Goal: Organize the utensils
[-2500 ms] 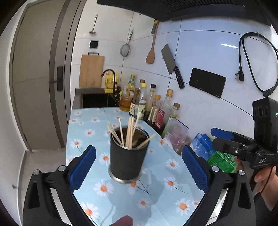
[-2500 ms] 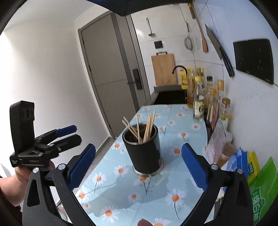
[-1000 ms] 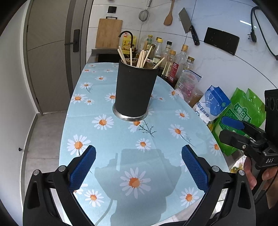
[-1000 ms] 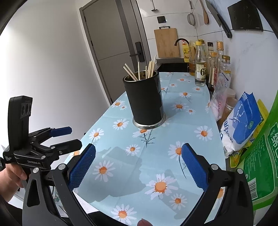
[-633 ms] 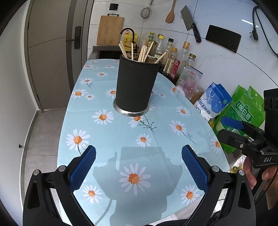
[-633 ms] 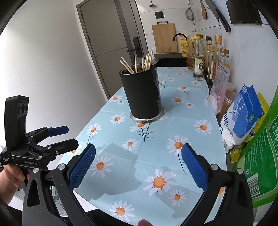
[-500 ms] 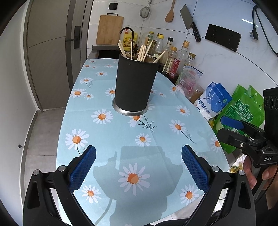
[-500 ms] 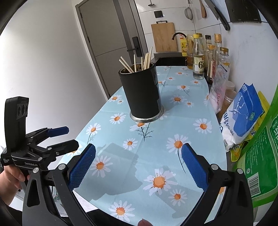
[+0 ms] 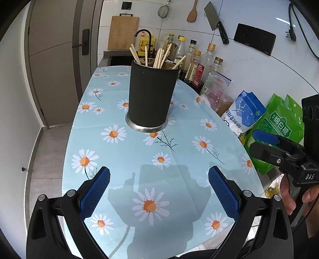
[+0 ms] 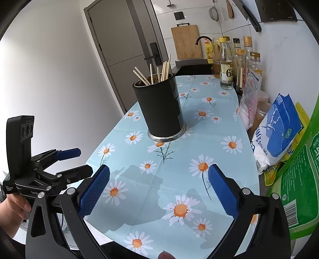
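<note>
A black cylindrical utensil holder [image 9: 152, 95] with a steel base stands upright on the daisy tablecloth [image 9: 123, 159]; it also shows in the right wrist view [image 10: 161, 111]. Several wooden chopsticks [image 9: 159, 56] stick out of its top, also seen in the right wrist view [image 10: 159, 72]. My left gripper [image 9: 158, 191] is open and empty, held over the table's near end, well short of the holder. My right gripper [image 10: 158, 189] is open and empty, also short of the holder. Each gripper shows in the other's view: the right one [image 9: 265, 142] at the right, the left one [image 10: 73, 161] at the left.
Oil and sauce bottles [image 9: 199, 61] line the wall behind the holder. Food bags, blue-white [image 9: 243, 113] and green [image 9: 279, 123], crowd the table's right edge. A sink with a black tap [image 9: 142, 34] lies beyond. A cleaver [image 9: 216, 20] and wooden spatula [image 9: 192, 12] hang on the wall.
Both grippers have drawn back from beside the holder toward the table's near end and stayed open. In the last half second they have barely moved.
</note>
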The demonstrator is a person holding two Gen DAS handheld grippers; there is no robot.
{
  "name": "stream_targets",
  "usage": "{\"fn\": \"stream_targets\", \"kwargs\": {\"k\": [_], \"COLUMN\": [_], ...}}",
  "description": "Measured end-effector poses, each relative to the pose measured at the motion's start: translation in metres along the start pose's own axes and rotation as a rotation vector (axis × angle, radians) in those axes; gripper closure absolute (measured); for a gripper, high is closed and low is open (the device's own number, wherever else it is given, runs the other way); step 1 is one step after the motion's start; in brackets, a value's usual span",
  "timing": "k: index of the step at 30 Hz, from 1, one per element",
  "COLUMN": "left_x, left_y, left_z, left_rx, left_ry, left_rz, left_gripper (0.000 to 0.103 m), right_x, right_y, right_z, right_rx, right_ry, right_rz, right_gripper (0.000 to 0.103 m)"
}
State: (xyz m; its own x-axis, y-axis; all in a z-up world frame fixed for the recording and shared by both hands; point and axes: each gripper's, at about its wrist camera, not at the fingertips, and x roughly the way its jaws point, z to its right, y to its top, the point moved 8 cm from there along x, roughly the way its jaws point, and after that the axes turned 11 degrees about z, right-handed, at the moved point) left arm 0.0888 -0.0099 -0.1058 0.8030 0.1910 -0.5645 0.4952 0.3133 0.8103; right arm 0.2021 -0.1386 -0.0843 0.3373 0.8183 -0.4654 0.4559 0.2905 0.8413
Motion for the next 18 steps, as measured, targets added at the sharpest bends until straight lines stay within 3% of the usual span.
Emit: {"fn": "stream_targets", "kwargs": {"k": [18], "left_x": [-0.0051], "left_y": [-0.0006], "left_z": [-0.0012], "left_rx": [-0.004], "left_ry": [0.000], "left_rz": [-0.005], "left_gripper": [0.007], "right_x": [-0.0011], "right_y": [0.0027], "right_z": [-0.0048], "right_rx": [0.001], "right_ry": [0.013], "right_rz": [0.010], "right_gripper": [0.005]}}
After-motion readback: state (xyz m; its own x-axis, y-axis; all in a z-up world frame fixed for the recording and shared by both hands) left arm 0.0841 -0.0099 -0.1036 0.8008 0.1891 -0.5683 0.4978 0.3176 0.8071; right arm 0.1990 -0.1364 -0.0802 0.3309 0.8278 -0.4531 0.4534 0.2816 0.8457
